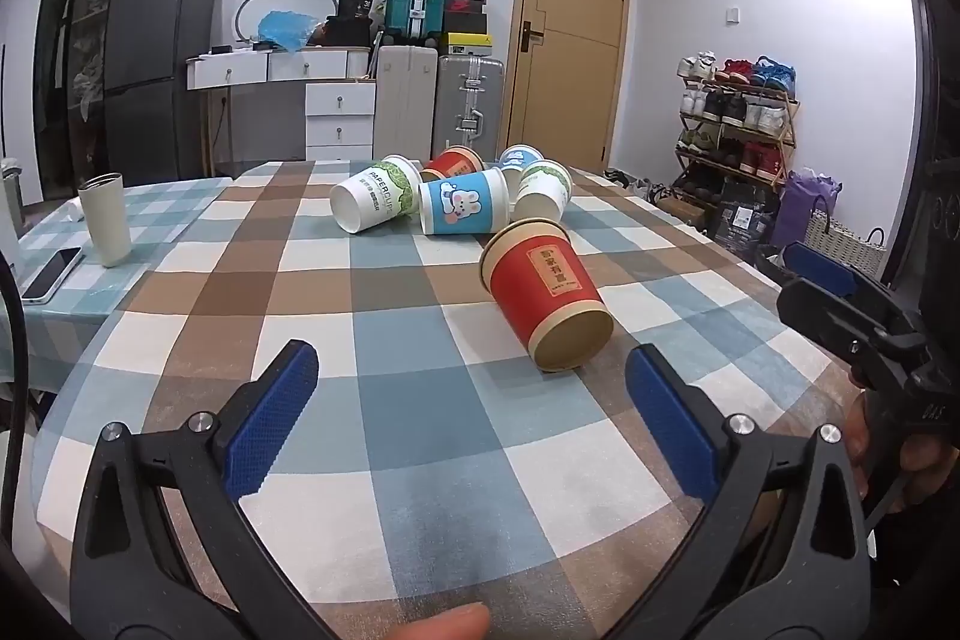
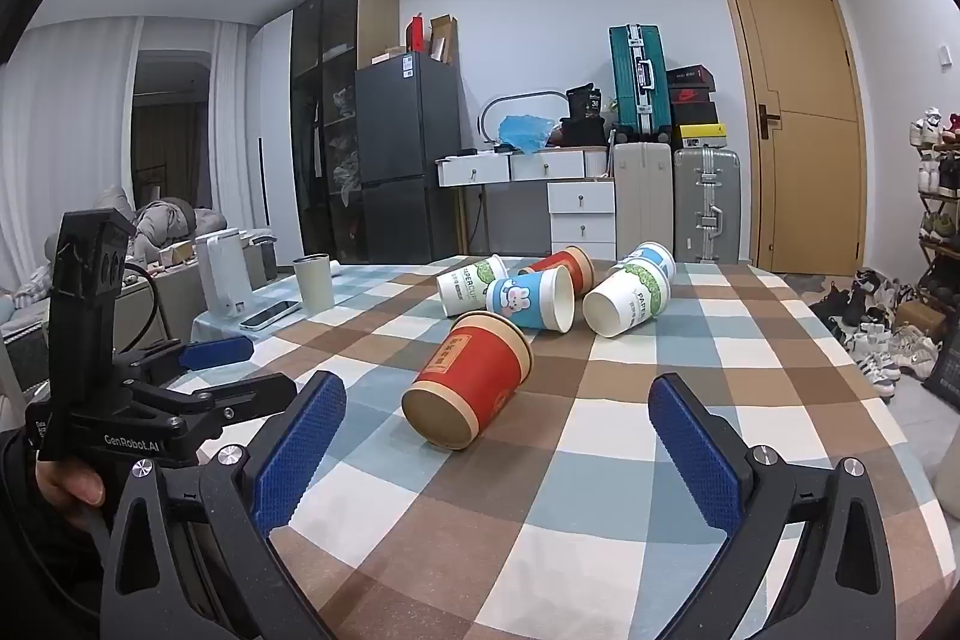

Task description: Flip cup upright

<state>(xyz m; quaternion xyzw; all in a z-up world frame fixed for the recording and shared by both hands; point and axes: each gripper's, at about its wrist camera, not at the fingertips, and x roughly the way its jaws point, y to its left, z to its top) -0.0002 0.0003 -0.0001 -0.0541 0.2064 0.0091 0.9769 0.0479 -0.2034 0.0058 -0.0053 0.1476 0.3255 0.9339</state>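
A red paper cup (image 1: 543, 292) lies on its side on the checked tablecloth, its brown base toward me; it also shows in the right wrist view (image 2: 471, 379). My left gripper (image 1: 471, 376) is open and empty, a short way in front of the cup. My right gripper (image 2: 498, 403) is open and empty, its jaws standing wide just short of the cup's base. Behind lie several more tipped cups: a blue bunny cup (image 1: 465, 208), a green-and-white cup (image 1: 375, 199), another red cup (image 1: 456, 163).
A beige tumbler (image 1: 105, 220) and a phone (image 1: 53, 274) sit at the table's left. The right gripper (image 1: 852, 298) shows at the right edge of the left view; the left gripper (image 2: 180, 376) shows at the left of the right view. Shoe rack (image 1: 738, 124) stands right.
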